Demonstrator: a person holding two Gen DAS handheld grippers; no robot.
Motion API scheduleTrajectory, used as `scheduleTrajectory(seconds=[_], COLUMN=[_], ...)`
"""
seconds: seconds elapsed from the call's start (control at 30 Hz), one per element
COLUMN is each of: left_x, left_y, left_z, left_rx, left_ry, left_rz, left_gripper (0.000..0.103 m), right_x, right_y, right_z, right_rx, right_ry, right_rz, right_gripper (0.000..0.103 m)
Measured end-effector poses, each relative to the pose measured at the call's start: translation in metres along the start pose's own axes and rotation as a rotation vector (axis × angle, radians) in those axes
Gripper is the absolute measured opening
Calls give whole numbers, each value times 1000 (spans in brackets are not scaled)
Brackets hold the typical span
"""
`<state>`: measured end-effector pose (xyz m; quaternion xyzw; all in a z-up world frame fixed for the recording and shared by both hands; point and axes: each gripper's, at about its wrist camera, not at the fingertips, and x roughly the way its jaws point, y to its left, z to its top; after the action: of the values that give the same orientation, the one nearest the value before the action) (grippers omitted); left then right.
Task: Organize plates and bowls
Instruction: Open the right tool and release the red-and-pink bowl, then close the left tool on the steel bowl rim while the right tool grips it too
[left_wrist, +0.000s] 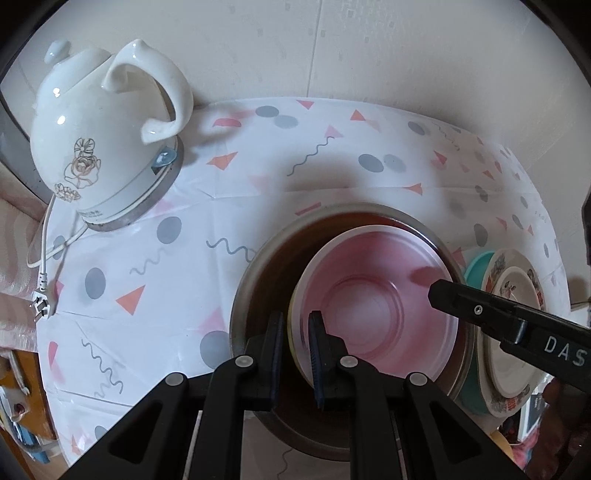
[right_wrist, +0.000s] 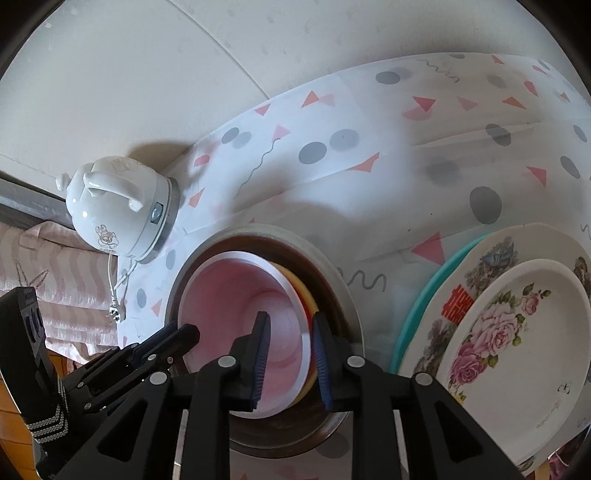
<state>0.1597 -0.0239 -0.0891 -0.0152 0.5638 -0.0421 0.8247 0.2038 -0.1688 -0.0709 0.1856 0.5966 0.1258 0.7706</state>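
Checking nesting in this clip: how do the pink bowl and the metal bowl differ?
1. The pink bowl is smaller and sits inside the wider metal bowl.
2. The pink bowl is matte pink with a pale rim; the metal bowl is grey outside and dark inside.
3. Both grippers, left and right, straddle the pink bowl's rim, not the metal bowl's.
Both are round and open upward.

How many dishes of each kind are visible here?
Bowls: 3, nested: pink bowl, yellow bowl, metal bowl.
Plates: 3, stacked: small floral plate, large floral plate, teal plate.
Total: 6
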Motion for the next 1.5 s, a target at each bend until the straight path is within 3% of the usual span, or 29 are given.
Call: scheduleTrajectory(seconds=[0.37,0.53,0.7,0.83,0.93,1.5], left_x=[6,-10,-27,-35,-38,-45], left_y=[-3,2,10,20,32,52], left_z=[0,-2,-4,-9,-14,-40], left_rx=[7,-36,-67,-81,-107,-143], left_ry=[7,-22,-75,-106,-115,-121], left_rz=[7,-36,-31,0,29,61], left_gripper=[14,15,43,44,58,63], right_x=[1,-11,-27,-40,-46,-48], right_y=[3,-2,-9,-10,-13,-19], right_z=[2,-1,-3,-9,-16,-66], right_rx=[-8,-11,6,-8,-11,-8], right_ry=[-18,-51,-91,-122,-128,-104], right_rz=[11,2,-10,-23,-21,-25], right_gripper=[23,23,23,23,23,24])
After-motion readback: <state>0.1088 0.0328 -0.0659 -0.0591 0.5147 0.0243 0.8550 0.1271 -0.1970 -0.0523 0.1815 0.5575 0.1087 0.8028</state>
